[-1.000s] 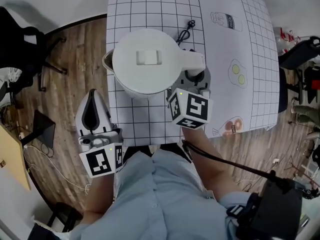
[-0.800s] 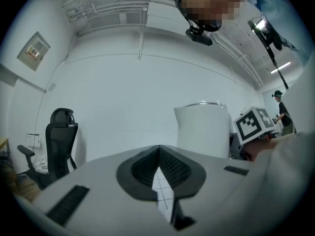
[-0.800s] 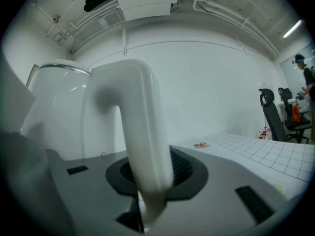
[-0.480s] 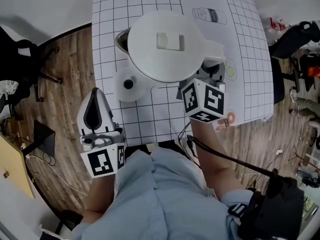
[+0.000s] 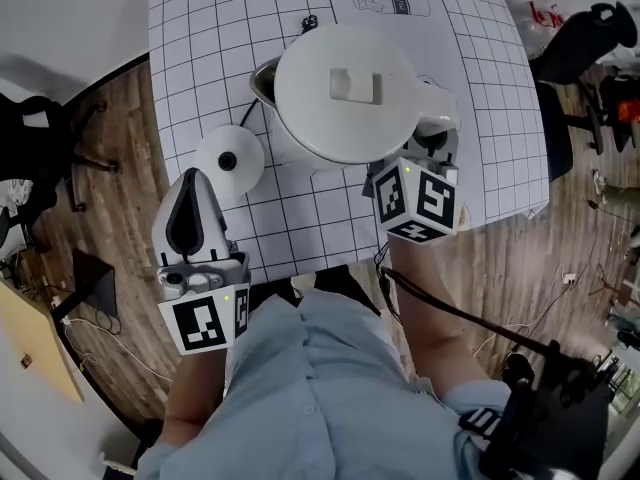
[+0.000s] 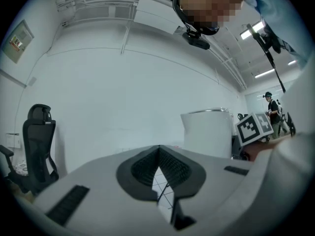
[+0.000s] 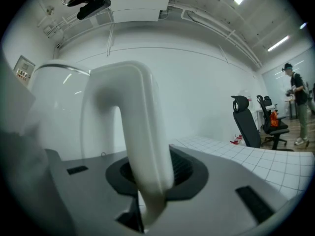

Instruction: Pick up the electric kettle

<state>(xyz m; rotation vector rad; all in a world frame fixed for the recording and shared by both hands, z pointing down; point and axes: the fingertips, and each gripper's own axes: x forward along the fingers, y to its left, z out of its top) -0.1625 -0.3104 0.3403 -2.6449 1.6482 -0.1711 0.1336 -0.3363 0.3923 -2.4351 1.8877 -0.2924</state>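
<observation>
The white electric kettle [image 5: 345, 93] hangs above the gridded table, to the right of its round white base [image 5: 228, 158] and clear of it. My right gripper [image 5: 432, 138] is shut on the kettle's handle [image 7: 142, 141]. In the right gripper view the handle runs down between the dark pads [image 7: 184, 168], with the kettle's body [image 7: 54, 117] to the left. My left gripper [image 5: 192, 183] is shut with nothing in it, at the table's front left edge near the base. In the left gripper view its jaws [image 6: 160, 156] point level and the kettle [image 6: 206, 132] stands to the right.
The table [image 5: 200, 28] has a white cloth with a black grid and printed pictures. A black cord [image 5: 305, 20] lies behind the kettle. Black office chairs [image 5: 585, 43] [image 6: 37, 146] stand on the wooden floor on both sides. A person [image 7: 298, 102] stands far right.
The kettle has come up off its base and shifted right with my right gripper. The base now shows uncovered at the left. My left gripper stays shut near the table's edge.
</observation>
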